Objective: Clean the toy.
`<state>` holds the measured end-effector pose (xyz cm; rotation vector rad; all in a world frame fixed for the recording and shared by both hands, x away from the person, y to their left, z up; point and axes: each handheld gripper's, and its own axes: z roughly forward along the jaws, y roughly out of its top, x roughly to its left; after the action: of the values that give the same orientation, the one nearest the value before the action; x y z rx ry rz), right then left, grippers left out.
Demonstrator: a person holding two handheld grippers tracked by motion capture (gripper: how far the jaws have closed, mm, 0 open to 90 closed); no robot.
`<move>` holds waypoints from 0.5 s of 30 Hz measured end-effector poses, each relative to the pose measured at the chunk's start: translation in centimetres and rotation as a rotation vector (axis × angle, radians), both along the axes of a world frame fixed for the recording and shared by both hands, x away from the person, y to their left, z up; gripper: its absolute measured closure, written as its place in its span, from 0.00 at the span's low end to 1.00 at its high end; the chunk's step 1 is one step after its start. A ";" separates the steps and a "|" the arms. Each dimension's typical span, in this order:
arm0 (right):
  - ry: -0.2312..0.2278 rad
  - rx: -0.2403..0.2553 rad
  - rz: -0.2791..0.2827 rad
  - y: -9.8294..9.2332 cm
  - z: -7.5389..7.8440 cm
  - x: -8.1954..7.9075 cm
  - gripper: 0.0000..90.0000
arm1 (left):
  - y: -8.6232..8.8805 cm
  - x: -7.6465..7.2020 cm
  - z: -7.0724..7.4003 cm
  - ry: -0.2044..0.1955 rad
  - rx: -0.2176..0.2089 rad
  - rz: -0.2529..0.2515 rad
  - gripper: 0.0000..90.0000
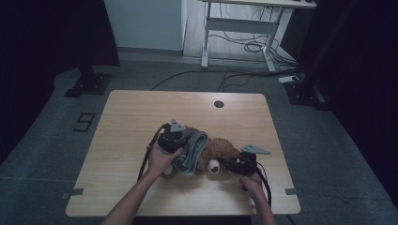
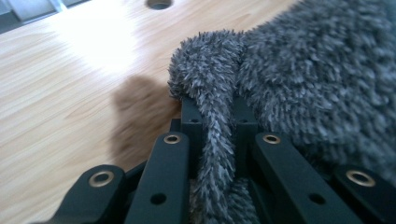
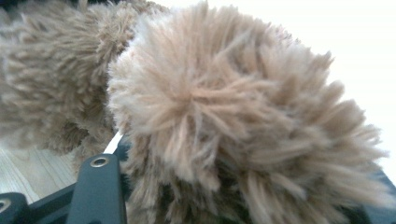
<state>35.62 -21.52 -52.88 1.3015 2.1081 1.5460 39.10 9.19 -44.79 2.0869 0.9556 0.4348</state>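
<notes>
Right up against your right gripper (image 1: 233,165), brown plush crowds its jaws: they stand part-spread with a fluffy limb of the teddy bear (image 1: 217,152) bulging between them, apparently clamped. Your left gripper (image 2: 215,122) has its fingers (image 2: 191,122) pressed almost together, pinching a fold of the grey fleece cloth (image 2: 308,79) that runs up between them and spreads away to their right. The bear lies on the table (image 1: 141,112) between your two grippers, the cloth draped over its body on the left gripper's side. By the look of it, you are mid-wrap or mid-dressing. Next, keep the right grip steady as an anchor and draw the pinched fold across the bear without losing it.
</notes>
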 end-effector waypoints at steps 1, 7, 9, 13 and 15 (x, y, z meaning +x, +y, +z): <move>0.003 0.003 -0.003 0.0 0.0 0.0 0.42 | 0.4 0.0 0.0 0.000 -0.004 0.008 0.89; 0.003 0.004 -0.008 0.0 0.0 0.0 0.42 | 0.0 -0.4 2.1 -0.020 -0.086 -0.032 0.89; 0.003 0.003 -0.009 0.0 0.0 0.0 0.42 | -0.8 -0.5 2.6 -0.032 -0.086 -0.046 0.89; 0.001 0.002 -0.009 0.0 0.0 -0.1 0.42 | -6.6 -0.6 4.8 -0.065 -0.063 -0.142 0.89; -0.001 0.000 -0.008 0.0 0.0 -0.1 0.42 | -7.8 -0.6 4.9 -0.062 -0.056 -0.163 0.89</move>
<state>35.49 -21.51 -52.91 1.3079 2.0996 1.5433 38.50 1.40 -39.89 2.0697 0.7474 0.3817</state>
